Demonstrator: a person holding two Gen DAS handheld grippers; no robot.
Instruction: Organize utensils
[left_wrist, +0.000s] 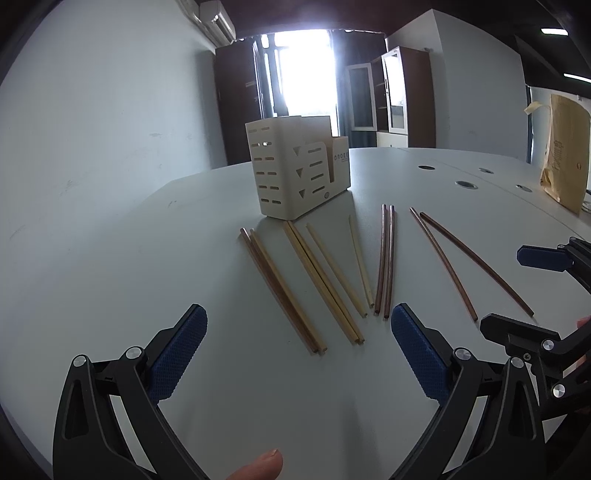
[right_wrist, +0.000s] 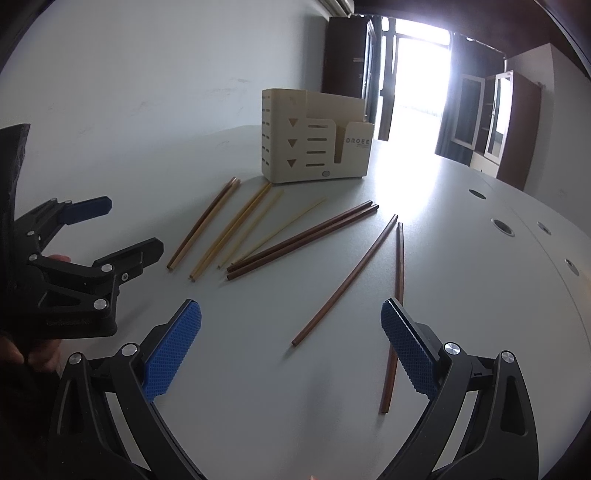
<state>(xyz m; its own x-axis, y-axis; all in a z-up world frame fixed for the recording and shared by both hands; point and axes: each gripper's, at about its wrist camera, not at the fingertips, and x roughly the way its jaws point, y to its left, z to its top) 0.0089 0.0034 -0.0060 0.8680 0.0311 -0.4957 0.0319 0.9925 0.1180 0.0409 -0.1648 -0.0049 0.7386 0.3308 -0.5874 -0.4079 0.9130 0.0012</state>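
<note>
A cream utensil holder stands upright on the white table. Several chopsticks lie flat in front of it: light bamboo pairs, a dark brown pair, and two dark brown sticks spread apart. My left gripper is open and empty, just short of the near ends of the bamboo sticks. My right gripper is open and empty, around the near ends of the two spread dark sticks.
A brown paper envelope leans at the table's far right. Round cable holes sit in the table's right part. A white wall is on the left; cabinets and a bright doorway are behind.
</note>
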